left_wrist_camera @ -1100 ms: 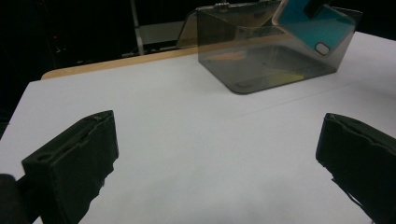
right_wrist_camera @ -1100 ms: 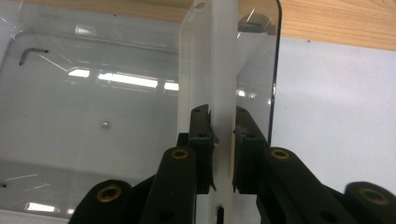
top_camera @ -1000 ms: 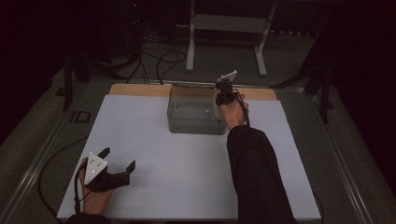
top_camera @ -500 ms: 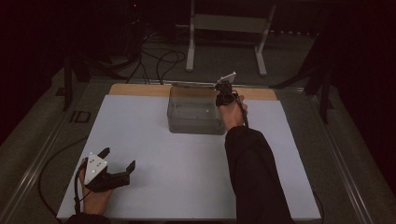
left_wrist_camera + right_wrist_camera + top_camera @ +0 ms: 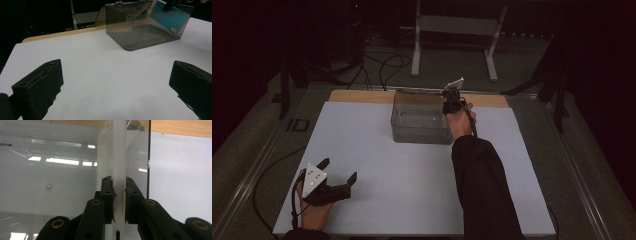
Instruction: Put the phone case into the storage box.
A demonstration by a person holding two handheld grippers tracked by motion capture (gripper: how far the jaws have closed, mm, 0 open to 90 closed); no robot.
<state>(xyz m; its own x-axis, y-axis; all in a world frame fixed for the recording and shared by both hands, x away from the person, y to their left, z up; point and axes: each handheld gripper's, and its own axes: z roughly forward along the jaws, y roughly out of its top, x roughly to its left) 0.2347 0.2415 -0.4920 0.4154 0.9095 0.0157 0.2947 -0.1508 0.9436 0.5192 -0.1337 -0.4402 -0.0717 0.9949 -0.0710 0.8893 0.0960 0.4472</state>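
High view: the right gripper (image 5: 451,97) sits at the far right corner of a clear plastic box (image 5: 419,120), held by the person's right hand (image 5: 459,120), whose dark sleeve (image 5: 482,190) runs back to the bottom edge. In the right gripper view its two black jaws are pressed against a thin, pale, upright panel (image 5: 117,170), one jaw on each face, so the right gripper (image 5: 118,197) is pinching that panel. The panel rises at the box's right end; left of it lies the box's see-through interior with bright reflections, right of it the white sheet and a strip of wood beyond. In the left gripper view a teal flat thing (image 5: 167,18) with a small rounded cut-out shows through the box's wall (image 5: 140,27) at that same end; whether it is the pinched panel's other face I cannot tell.

The box stands toward the far side of the table, on a white sheet (image 5: 377,150) that covers most of the table top, just short of the bare wooden edge (image 5: 362,96).

The left gripper (image 5: 337,180) rests low at the near left of the sheet, in the left hand (image 5: 312,212), well apart from the box. Its jaws are spread wide with nothing between them, and a grey three-cornered plate (image 5: 314,174) sits on top.
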